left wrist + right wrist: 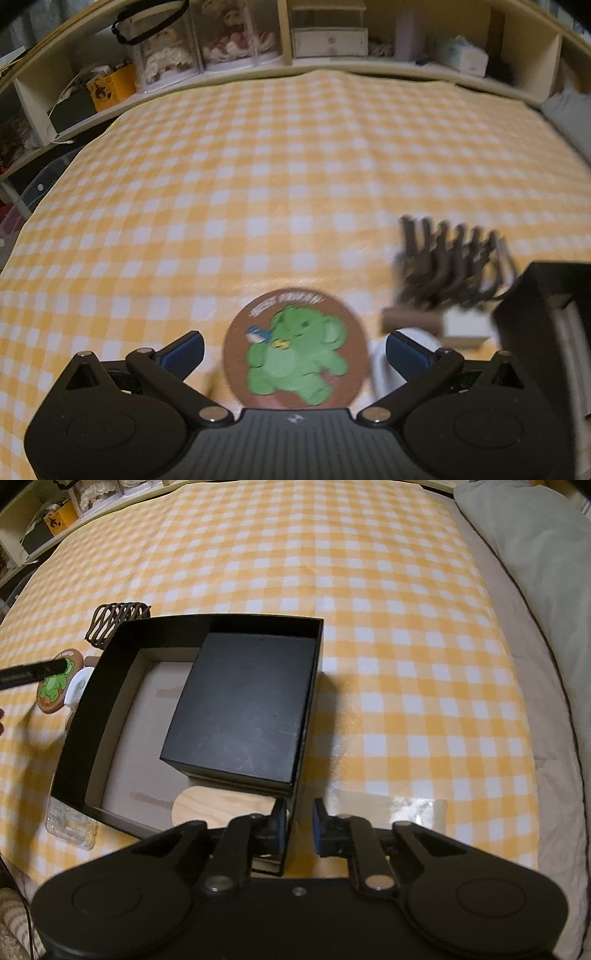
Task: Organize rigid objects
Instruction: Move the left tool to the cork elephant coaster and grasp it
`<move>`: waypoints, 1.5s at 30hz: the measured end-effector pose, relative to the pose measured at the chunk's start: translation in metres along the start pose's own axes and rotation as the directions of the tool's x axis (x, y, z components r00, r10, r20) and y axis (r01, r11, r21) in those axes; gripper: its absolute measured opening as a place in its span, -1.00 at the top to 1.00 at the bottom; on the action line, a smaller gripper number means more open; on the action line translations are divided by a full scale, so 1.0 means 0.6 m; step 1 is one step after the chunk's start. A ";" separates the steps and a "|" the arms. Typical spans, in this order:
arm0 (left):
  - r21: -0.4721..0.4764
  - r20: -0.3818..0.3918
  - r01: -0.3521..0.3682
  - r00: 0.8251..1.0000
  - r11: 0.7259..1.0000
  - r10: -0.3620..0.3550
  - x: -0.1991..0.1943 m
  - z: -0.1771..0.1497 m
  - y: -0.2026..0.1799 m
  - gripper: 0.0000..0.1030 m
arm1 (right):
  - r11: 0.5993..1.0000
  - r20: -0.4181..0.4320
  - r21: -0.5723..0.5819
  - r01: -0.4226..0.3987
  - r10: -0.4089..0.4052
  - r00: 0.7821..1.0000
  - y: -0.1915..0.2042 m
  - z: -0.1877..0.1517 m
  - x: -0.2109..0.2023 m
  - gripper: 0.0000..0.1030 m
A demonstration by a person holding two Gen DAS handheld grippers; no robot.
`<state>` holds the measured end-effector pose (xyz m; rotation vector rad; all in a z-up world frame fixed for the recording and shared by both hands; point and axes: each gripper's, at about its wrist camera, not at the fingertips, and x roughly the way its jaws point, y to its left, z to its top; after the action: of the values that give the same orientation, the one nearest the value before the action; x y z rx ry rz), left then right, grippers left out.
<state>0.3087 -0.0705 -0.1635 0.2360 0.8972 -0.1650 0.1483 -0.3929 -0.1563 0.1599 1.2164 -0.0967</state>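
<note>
Left wrist view looks down on a yellow checked cloth (pixel 295 166). The left claw (pixel 293 341) is spread wide and holds nothing. A round coaster (pixel 295 373) with a green bear lies flat on the cloth between its fingers, and neither pad touches it. A white round thing (pixel 380 369) lies just right of the coaster. Beyond that is a brown hair clip (pixel 450 258), blurred. The black box (pixel 535 314) shows its corner at the right edge. A shelf (pixel 332 68) with dolls in clear cases runs along the far side.

Right wrist view shows the box (pixel 110 686) open, standing on the cloth. Inside it, against the right wall, sits a smaller black box (pixel 243 701). A pale wooden oval (pixel 221 805) lies on the floor of the box, and its far edge is hidden by the smaller box. The right claw (pixel 299 812) points steeply down, astride the near end of the box's right wall. Its fingers are only slightly parted: the left pad is at the wall, and the right pad stands clear of it with cloth showing between. The clip, coaster and white thing lie outside the box to its left. A clear plastic piece (pixel 70 823) lies at the near left corner, and a clear packet (pixel 406 808) lies right of the claw. A grey pillow (pixel 535 554) borders the cloth on the right.
</note>
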 end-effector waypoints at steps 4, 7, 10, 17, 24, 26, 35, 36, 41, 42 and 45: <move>0.031 -0.008 0.018 1.000 0.999 -0.018 0.011 -0.010 0.024 -1.00 | 1.000 0.008 -0.007 0.003 -0.002 1.000 0.010 0.004 -0.007 0.88; 0.089 -0.015 0.066 0.998 0.994 -0.065 0.017 -0.017 0.043 -1.00 | 1.000 0.008 -0.002 -0.004 0.004 1.000 0.010 0.005 -0.007 0.88; 0.129 -0.035 0.126 0.992 0.984 -0.123 0.022 -0.025 0.062 -1.00 | 1.000 0.008 -0.003 -0.007 0.007 1.000 0.009 0.005 -0.012 0.88; 0.244 -0.040 0.184 0.983 0.952 -0.180 0.029 -0.047 0.054 -1.00 | 1.000 0.010 -0.009 -0.011 0.011 1.000 0.012 0.004 -0.011 0.88; 0.213 0.030 0.106 0.993 0.971 -0.115 0.039 -0.029 0.030 -1.00 | 1.000 0.018 -0.003 -0.004 0.004 1.000 0.015 0.005 -0.012 0.88; 0.214 0.044 0.098 0.993 0.972 -0.110 0.041 -0.024 0.025 -1.00 | 1.000 0.019 0.011 -0.002 0.002 1.000 0.013 0.005 -0.014 0.88; 0.151 0.051 0.111 0.992 0.982 -0.120 0.050 -0.014 0.026 -0.91 | 0.999 0.003 0.036 0.012 -0.013 1.000 -0.001 0.009 0.001 0.86; 0.149 0.051 0.112 0.991 0.982 -0.121 0.050 -0.014 0.026 -0.91 | 0.999 0.000 0.039 0.014 -0.014 1.000 0.000 0.009 0.003 0.86; 0.111 0.049 0.096 0.994 0.989 -0.102 0.046 -0.015 0.031 -0.90 | 0.999 -0.019 0.027 0.026 -0.026 0.999 0.003 0.010 0.016 0.86; 0.092 0.052 0.091 0.994 0.992 -0.096 0.043 -0.015 0.033 -0.90 | 0.999 -0.023 0.023 0.030 -0.030 0.999 0.005 0.010 0.018 0.86; 0.046 0.071 0.081 0.994 0.996 -0.084 0.035 -0.010 0.040 -0.90 | 0.999 -0.031 0.009 0.040 -0.040 0.999 0.011 0.012 0.023 0.86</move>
<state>0.3228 -0.0467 -0.1806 0.2317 0.8320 -0.2679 0.1607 -0.3877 -0.1663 0.1460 1.2498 -0.1356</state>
